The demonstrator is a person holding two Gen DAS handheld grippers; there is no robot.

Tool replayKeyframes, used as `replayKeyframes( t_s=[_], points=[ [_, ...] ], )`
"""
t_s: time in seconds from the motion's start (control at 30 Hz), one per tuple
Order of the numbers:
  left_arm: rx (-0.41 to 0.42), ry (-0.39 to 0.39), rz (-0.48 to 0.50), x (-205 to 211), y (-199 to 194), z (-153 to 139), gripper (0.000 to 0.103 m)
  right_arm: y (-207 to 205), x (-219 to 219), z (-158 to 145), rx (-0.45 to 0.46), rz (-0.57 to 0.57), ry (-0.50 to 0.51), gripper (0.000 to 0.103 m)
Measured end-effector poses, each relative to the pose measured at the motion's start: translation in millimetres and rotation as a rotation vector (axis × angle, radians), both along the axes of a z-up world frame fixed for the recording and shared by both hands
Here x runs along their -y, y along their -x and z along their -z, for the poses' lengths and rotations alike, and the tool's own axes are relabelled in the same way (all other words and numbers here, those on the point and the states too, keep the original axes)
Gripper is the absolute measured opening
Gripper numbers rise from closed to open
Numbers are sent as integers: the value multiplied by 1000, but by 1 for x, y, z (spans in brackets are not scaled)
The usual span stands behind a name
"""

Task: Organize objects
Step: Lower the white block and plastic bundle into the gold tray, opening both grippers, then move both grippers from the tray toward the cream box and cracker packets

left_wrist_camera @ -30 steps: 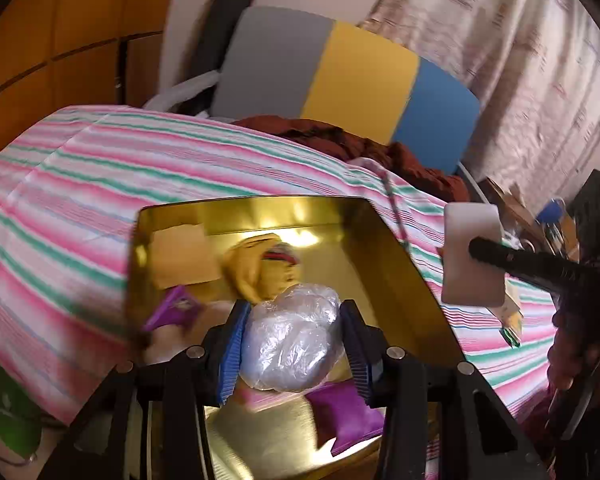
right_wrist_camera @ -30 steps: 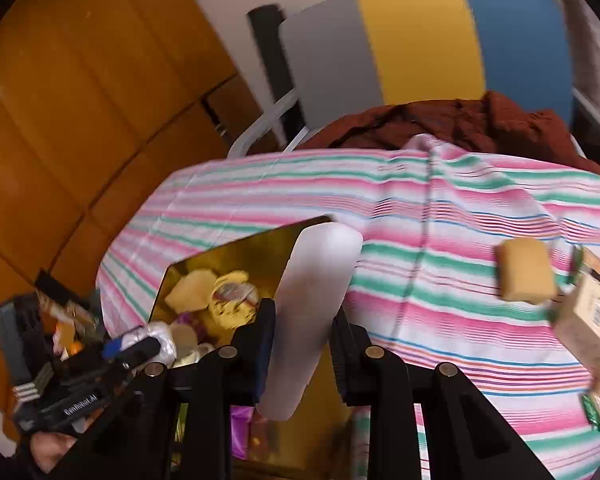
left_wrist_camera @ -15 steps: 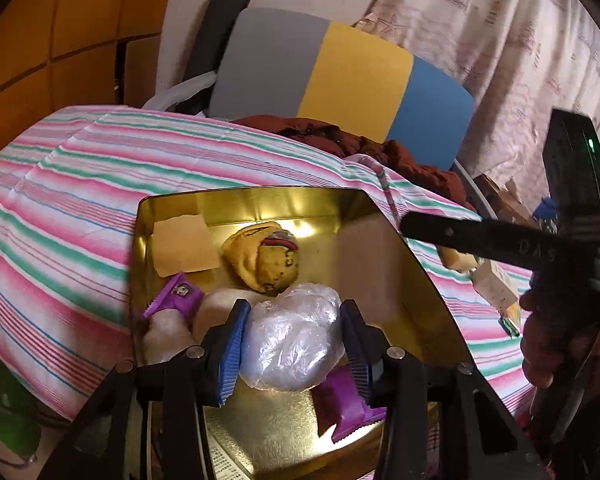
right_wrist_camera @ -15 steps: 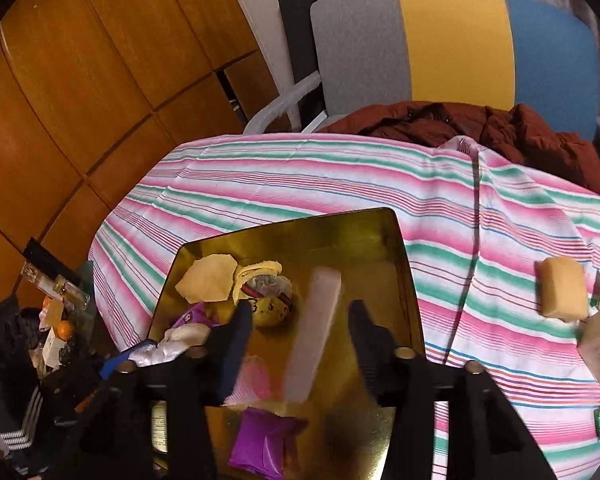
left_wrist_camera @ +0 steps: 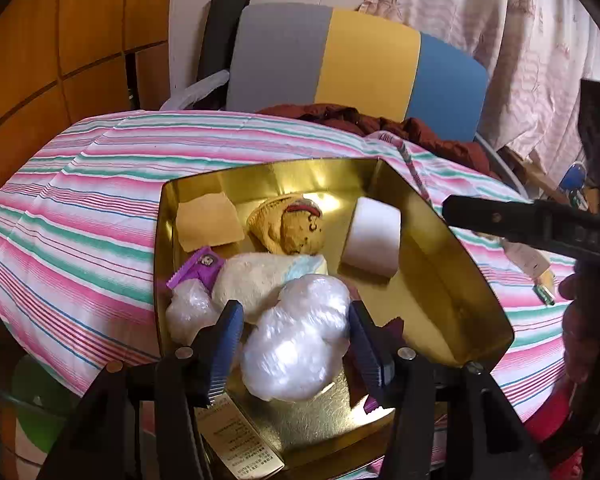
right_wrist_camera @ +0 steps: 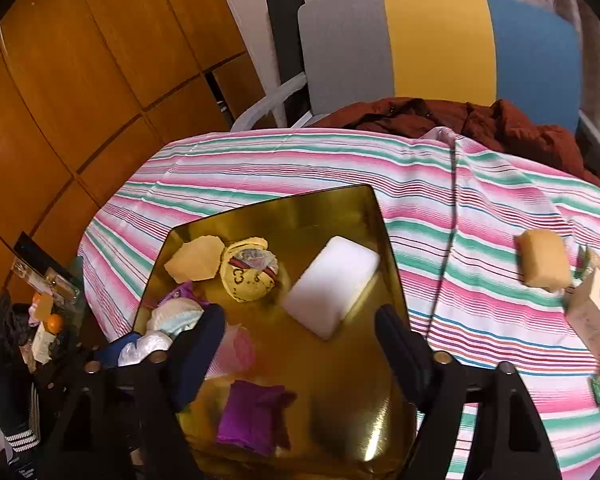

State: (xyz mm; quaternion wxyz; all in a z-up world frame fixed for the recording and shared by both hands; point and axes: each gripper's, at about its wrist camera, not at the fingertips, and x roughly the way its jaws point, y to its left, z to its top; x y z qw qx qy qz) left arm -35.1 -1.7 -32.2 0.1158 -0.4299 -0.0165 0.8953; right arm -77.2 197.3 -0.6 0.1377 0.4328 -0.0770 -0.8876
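Note:
A gold tin tray lies on the striped tablecloth. Inside it are a white foam block, a round yellow pouch, a tan sponge piece, purple packets and plastic-wrapped bundles. My left gripper is shut on a clear-wrapped white bundle above the tray's near end. My right gripper hangs open over the tray with nothing between its fingers; the white block lies just beyond them.
On the cloth to the right lie a tan sponge and a cardboard box. A grey, yellow and blue chair with a dark red garment stands behind the table. Wooden panels are at the left.
My right gripper opened and let the white block go; it fell and now lies in the tray. The left gripper stays shut on the wrapped bundle, shifted slightly forward.

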Motion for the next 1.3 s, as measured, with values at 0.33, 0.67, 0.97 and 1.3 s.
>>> replayKeyframes(
  t_s=[0.33, 0.67, 0.97, 1.3],
  points=[
    [-7, 42, -7, -5, -2, 1, 61, -16, -6, 1, -55, 38, -54, 93],
    [-44, 53, -4, -7, -3, -4, 61, -20, -28, 9, -62, 88, -107, 94],
    [-59, 26, 41, -11, -3, -9, 61, -24, -79, 22, 2, 201, -105, 97],
    [-76, -7, 114, -33, 3, -26, 61, -33, -180, 12, 21, 401, -105, 101]
  ],
)
